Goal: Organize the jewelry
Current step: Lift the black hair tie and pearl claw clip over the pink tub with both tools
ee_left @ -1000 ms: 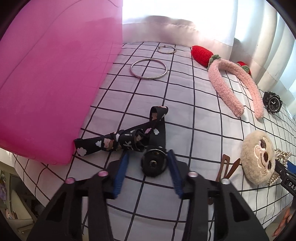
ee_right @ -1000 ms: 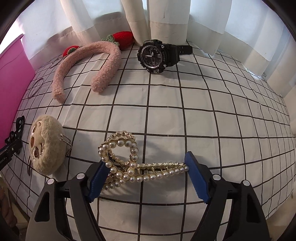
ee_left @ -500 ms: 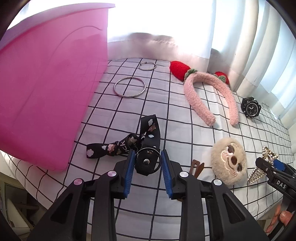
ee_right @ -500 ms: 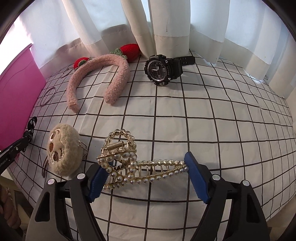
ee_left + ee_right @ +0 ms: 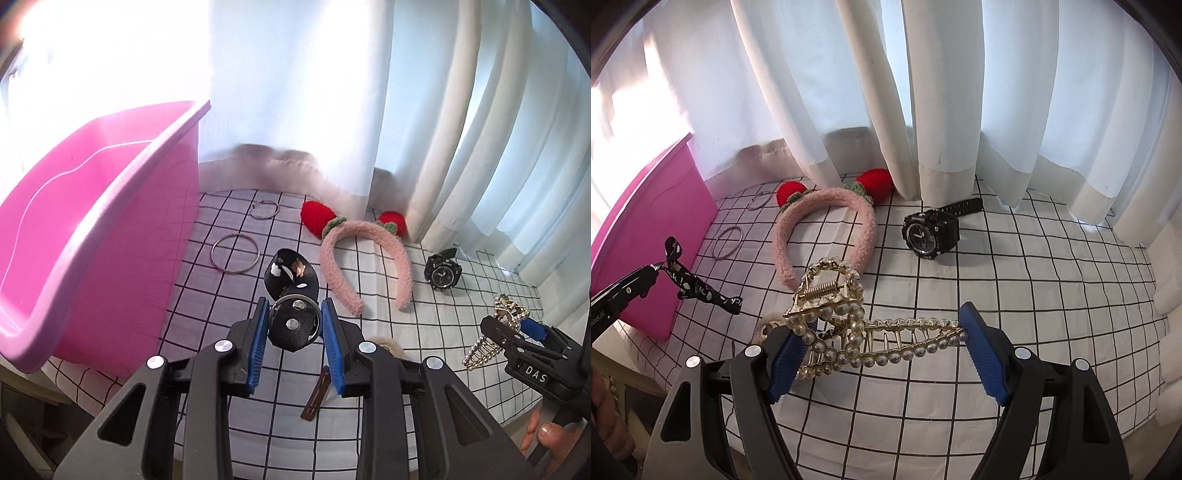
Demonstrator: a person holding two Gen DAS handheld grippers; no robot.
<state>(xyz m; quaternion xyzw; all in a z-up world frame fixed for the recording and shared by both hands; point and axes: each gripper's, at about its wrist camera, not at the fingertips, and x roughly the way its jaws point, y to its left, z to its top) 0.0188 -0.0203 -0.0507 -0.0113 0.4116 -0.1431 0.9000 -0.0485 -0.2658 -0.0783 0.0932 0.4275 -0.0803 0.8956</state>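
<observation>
Left tongs (image 5: pixel 293 328) clamped on the round metal ring of a black patterned strap with snap buttons (image 5: pixel 291 284), lifted clear of the black-gridded white cloth (image 5: pixel 1015 266); right tongs (image 5: pixel 877 347) spread wide but gripping a gold pearl-studded claw clip (image 5: pixel 849 325) end to end, also raised. Probably best carried leftward over the rim of the pink plastic tub (image 5: pixel 110 206), then released well inside, watching the dangling strap tail for snagging the rim. Left on the cloth: fuzzy pink headband with strawberries (image 5: pixel 364 254), black sports watch (image 5: pixel 931 232), two silver hoops (image 5: pixel 235 254), brown hair clip (image 5: pixel 316 395). No obstacle between tongs and tub.
</observation>
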